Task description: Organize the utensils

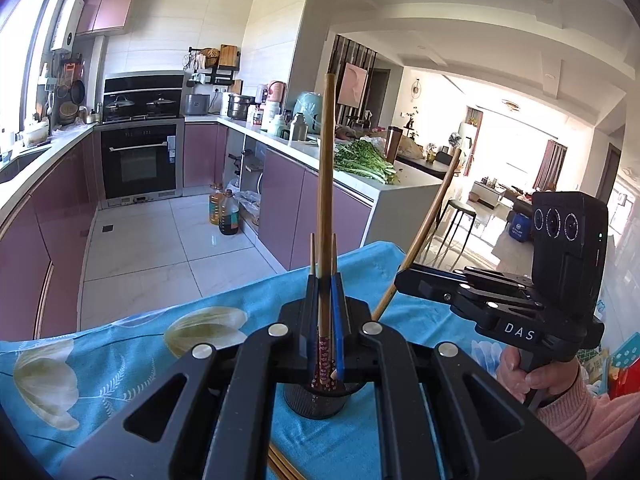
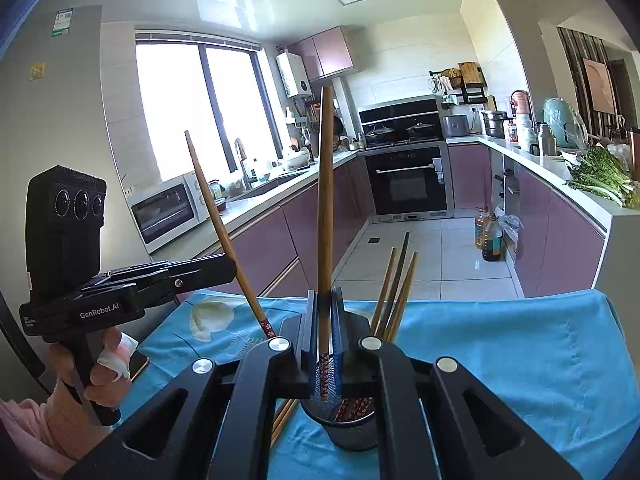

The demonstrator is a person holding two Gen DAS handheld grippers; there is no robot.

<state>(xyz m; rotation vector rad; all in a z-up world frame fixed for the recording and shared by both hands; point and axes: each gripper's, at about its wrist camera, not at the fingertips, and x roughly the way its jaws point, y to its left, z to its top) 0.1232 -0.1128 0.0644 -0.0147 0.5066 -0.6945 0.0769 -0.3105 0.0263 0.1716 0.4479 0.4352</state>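
- Black linkage of each gripper filled the bottom of its own view, hiding most of the mesh cup (image 2: 354, 428).
- Left gripper (image 1: 325, 280) was clenched on one chopstick (image 1: 326, 184), standing almost upright over the cup (image 1: 320, 402); its patterned end dipped to the rim.
- Right gripper (image 2: 325, 300) was clamped on another chopstick (image 2: 326, 200), its red-flowered end just inside the cup.
- More chopsticks (image 2: 394, 296) leaned out of the cup; how many was unclear, and others (image 2: 285, 420) lay beside it, half hidden.
- Readable writing: "DAS" (image 1: 519, 332) and "GenRobot.AI" (image 2: 99, 312) on the gripper bodies.
- Beyond the cup, the blue cloth (image 2: 520, 360) ended at an edge, with open tiled floor (image 1: 136, 256) past it.
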